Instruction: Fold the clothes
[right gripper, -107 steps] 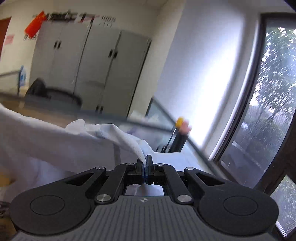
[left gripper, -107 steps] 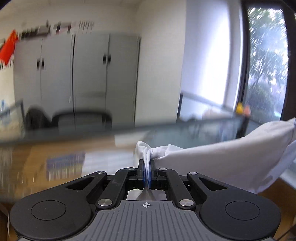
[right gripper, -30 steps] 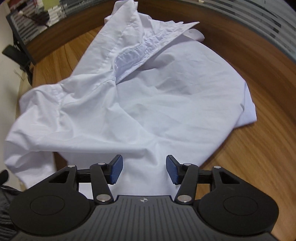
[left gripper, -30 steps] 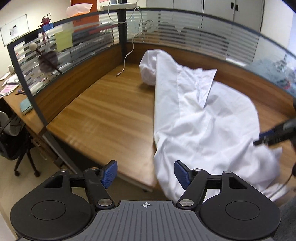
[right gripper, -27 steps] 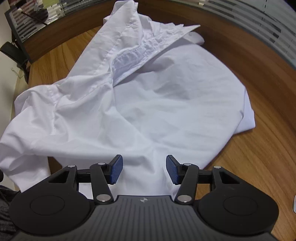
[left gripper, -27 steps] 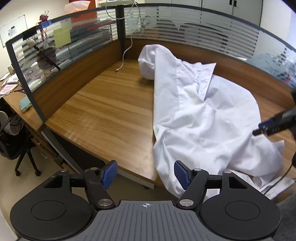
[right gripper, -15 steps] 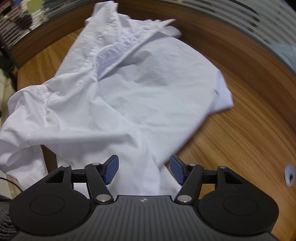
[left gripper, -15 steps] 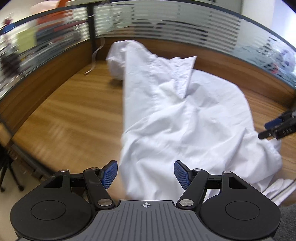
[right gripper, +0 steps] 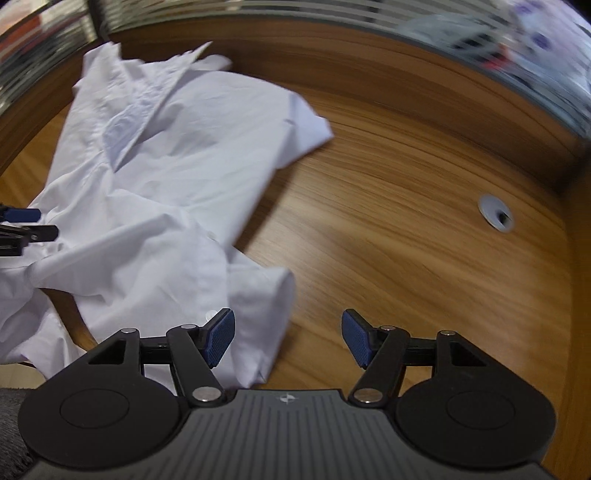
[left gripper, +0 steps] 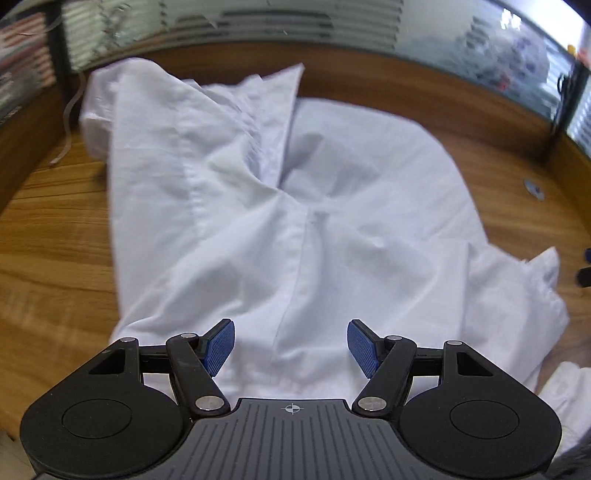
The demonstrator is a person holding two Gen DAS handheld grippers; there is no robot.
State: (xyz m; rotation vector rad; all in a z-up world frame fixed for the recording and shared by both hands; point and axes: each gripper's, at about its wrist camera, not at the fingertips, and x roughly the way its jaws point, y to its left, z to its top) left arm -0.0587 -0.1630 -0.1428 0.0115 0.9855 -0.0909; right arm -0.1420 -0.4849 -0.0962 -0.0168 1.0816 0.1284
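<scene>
A white shirt [left gripper: 295,206] is lying crumpled and spread across the wooden surface [right gripper: 406,221], its collar [left gripper: 273,110] folded up toward the far edge, near the wood-and-glass partition [left gripper: 369,29] that is curving around the back. One sleeve end [right gripper: 266,306] is resting just beside the near edge, and part of the fabric is hanging over that edge.

The left gripper [left gripper: 291,345] is hovering over the lower part of the shirt, its jaws standing wide apart with nothing pinched between the blue pads [left gripper: 219,345]; cloth is showing below the gap, untouched as far as the view is telling.

The right gripper [right gripper: 286,338] is pointing down at the right side of the shirt, its jaws also standing apart and gripping nothing. The sleeve end is lying under its left pad, while bare wood is showing under the rest of the gap. A round grey cable grommet [right gripper: 495,213] is sitting in the surface well to the right. A thin white cable [left gripper: 68,122] is trailing along the far left.
</scene>
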